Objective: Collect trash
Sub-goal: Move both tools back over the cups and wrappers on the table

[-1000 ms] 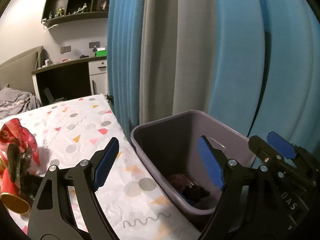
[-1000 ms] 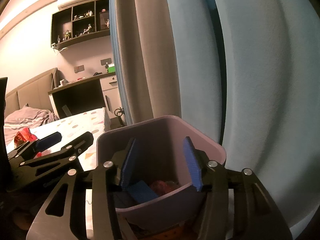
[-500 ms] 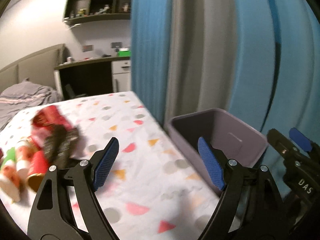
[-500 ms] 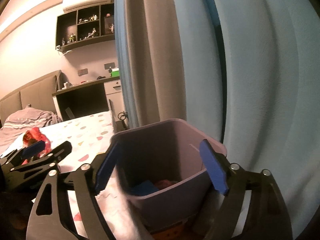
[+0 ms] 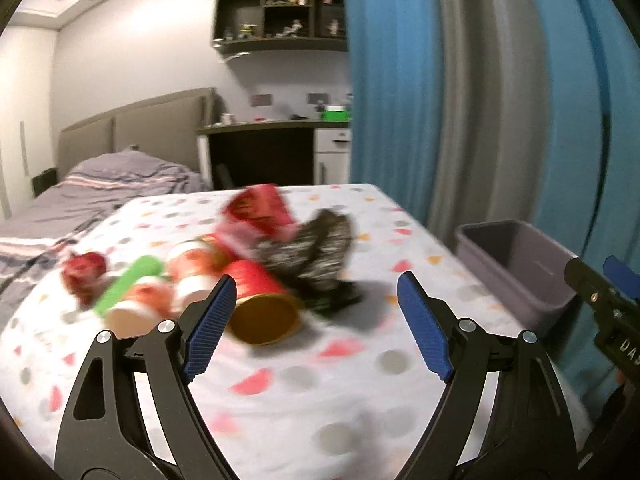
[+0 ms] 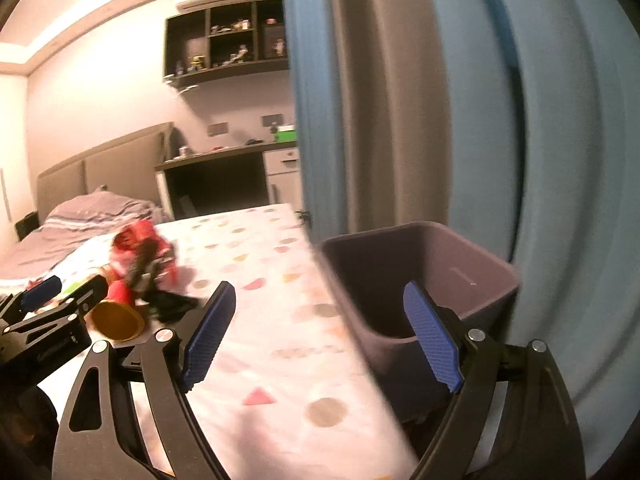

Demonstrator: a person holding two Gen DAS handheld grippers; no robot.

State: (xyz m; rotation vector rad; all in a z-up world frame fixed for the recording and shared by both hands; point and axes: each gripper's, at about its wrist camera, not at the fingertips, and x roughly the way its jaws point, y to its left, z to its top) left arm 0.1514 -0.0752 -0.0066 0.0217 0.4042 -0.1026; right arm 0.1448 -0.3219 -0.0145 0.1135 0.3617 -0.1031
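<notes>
Left gripper (image 5: 312,328), fingers spread and empty, is swinging from the bin (image 5: 516,264) toward the red cup (image 5: 260,304) at 12 o'clock; right gripper (image 6: 320,344), likewise empty after releasing, is leaving the bin.

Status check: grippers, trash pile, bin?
Left gripper open, empty. Right gripper open, empty. Trash pile on the patterned tablecloth, ahead of left gripper. Grey bin off table's edge; path looks clear.
</notes>
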